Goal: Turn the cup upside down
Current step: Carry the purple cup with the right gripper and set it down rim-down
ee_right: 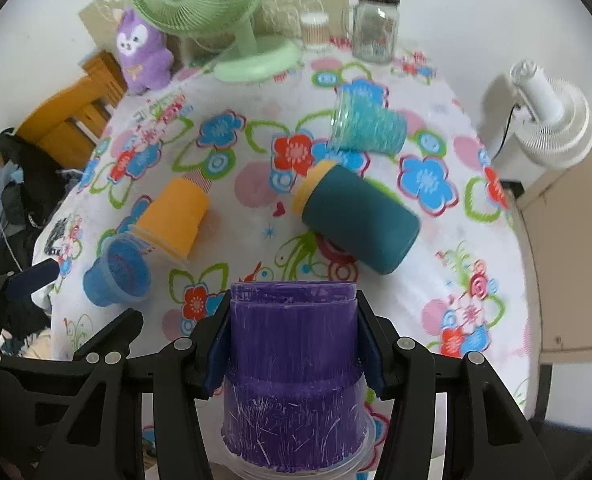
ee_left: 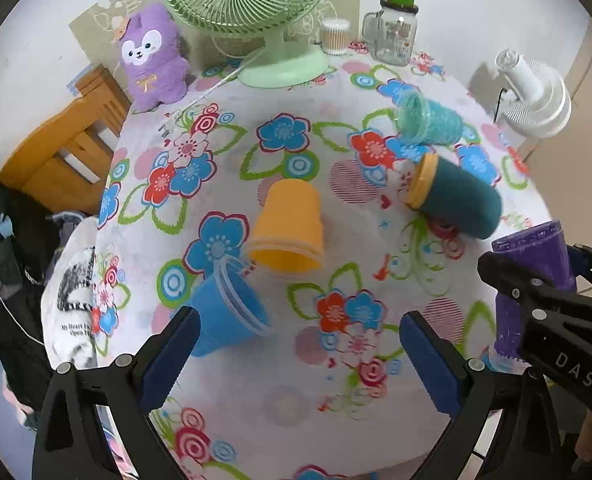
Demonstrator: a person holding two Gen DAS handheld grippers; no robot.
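the purple ribbed plastic cup (ee_right: 292,364) sits clamped between my right fingers (ee_right: 365,344), base pointing forward and clear rim toward me, held over the near edge of the flower-print tabletop (ee_right: 447,264). my left fingers (ee_left: 296,356) are spread wide with nothing in them, just beside the tipped blue plastic cup (ee_left: 226,312). the orange plastic cup (ee_left: 290,226) touches that blue one. farther right the dark teal cup with a yellow rim (ee_left: 455,196) lies on its side, the light teal cup (ee_left: 427,120) just behind it. a green desk fan (ee_left: 252,12) stands at the back.
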